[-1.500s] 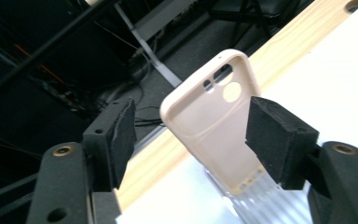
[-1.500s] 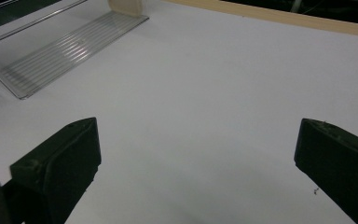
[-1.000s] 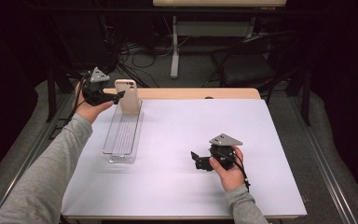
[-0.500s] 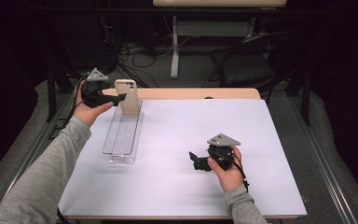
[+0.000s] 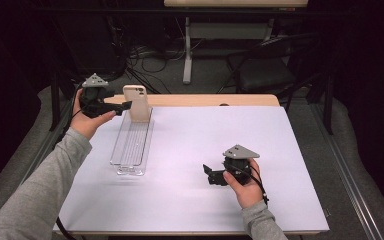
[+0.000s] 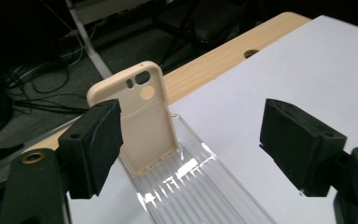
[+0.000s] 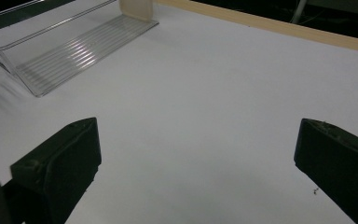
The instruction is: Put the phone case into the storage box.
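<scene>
Phone case [image 5: 137, 103] upright in tray [image 5: 130, 150], left hand-held gripper [image 5: 122, 106] raised beside it, open-jawed

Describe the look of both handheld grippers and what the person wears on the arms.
Each is a black handheld body topped by a grey three-cornered plate: the left gripper and the right gripper. Both end in two blocky black jaws with matte, foam-like pads. A thin black cable trails from the right one by the wrist. The person wears long grey sleeves, soft knit fabric, reaching to the wrists.
</scene>
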Tool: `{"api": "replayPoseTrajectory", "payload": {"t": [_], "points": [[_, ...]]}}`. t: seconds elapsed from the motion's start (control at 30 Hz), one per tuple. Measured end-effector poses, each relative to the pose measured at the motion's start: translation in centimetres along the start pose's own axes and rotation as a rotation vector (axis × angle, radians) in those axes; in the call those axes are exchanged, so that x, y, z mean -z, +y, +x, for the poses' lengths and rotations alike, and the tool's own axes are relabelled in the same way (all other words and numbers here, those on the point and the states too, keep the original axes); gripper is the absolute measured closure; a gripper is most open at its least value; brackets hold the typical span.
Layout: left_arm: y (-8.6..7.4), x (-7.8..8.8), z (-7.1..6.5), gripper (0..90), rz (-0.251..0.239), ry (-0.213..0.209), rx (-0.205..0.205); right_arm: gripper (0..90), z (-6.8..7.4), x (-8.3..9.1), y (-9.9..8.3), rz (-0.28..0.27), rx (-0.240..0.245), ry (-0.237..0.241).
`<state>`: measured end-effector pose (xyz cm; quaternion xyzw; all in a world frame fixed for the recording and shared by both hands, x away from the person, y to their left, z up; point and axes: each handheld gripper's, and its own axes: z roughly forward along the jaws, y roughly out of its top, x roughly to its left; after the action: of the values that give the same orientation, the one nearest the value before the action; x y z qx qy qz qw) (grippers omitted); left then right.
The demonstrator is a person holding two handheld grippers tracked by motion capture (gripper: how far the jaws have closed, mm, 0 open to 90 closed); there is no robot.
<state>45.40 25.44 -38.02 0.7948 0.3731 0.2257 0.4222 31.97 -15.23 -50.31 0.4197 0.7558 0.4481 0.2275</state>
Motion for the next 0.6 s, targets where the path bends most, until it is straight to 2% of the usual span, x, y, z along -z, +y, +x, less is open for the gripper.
{"api": "replayPoseTrajectory", "payload": {"t": [0.33, 0.6], "points": [[-1.2, 0.9, -0.8, 18.9, 0.013, -0.066, 0.033, 0.2, -0.2, 0.7, 0.2, 0.003, -0.001, 0.006], [-1.9, 1.3, -2.0, 18.9, 0.016, -0.097, 0.016, 0.2, -0.3, 1.3, 0.1, 0.004, 0.003, 0.004]]}}
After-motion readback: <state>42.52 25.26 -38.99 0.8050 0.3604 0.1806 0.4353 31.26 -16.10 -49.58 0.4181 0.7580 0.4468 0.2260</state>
